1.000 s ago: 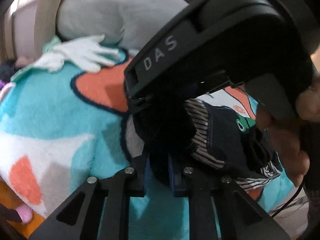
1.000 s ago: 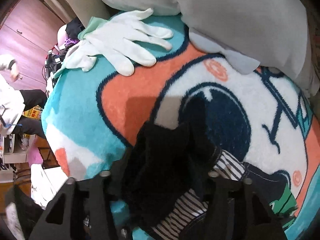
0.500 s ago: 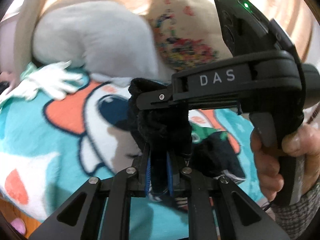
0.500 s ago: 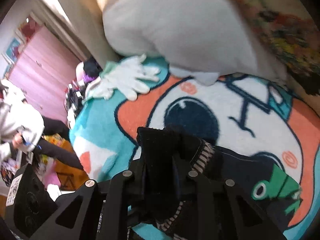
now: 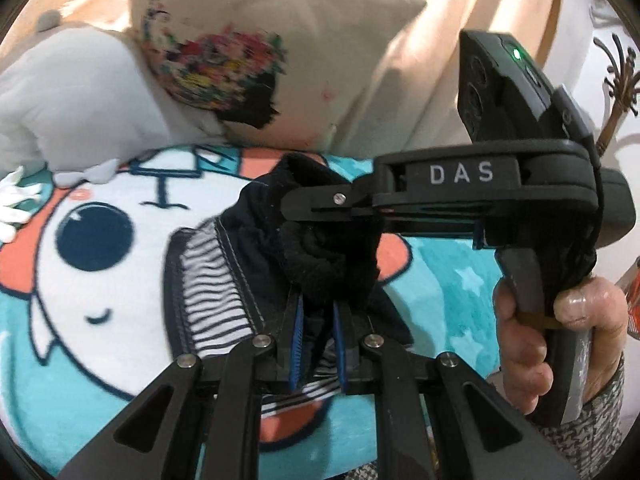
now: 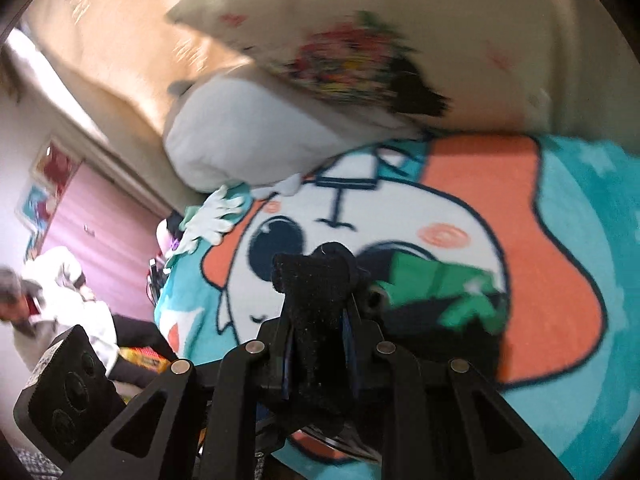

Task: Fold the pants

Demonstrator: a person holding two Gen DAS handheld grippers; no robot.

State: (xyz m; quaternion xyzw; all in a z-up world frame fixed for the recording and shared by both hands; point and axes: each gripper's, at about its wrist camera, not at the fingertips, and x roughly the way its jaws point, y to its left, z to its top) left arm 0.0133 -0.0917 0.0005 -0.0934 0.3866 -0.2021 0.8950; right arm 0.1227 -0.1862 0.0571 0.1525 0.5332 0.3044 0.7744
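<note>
The pants (image 5: 248, 264) are small, dark navy, with a black-and-white striped lining and a green patch (image 6: 440, 284). They hang bunched above a cartoon fleece blanket (image 5: 80, 280). My left gripper (image 5: 316, 316) is shut on a dark fold of the pants. My right gripper (image 6: 320, 320) is shut on another dark bunch of the same pants. In the left wrist view the right gripper (image 5: 320, 204) comes in from the right, just above and behind the left one, held by a hand (image 5: 532, 320).
A grey plush pillow (image 5: 72, 100) and a cream floral cushion (image 5: 280, 60) lie at the back of the blanket. White gloves (image 6: 212, 220) rest at the blanket's far left edge. A person (image 6: 52, 304) sits beyond the bed at left.
Both grippers have lifted the pants off the blanket and tilted upward. The cushions at the back have come into view. The right gripper has moved right of the left one.
</note>
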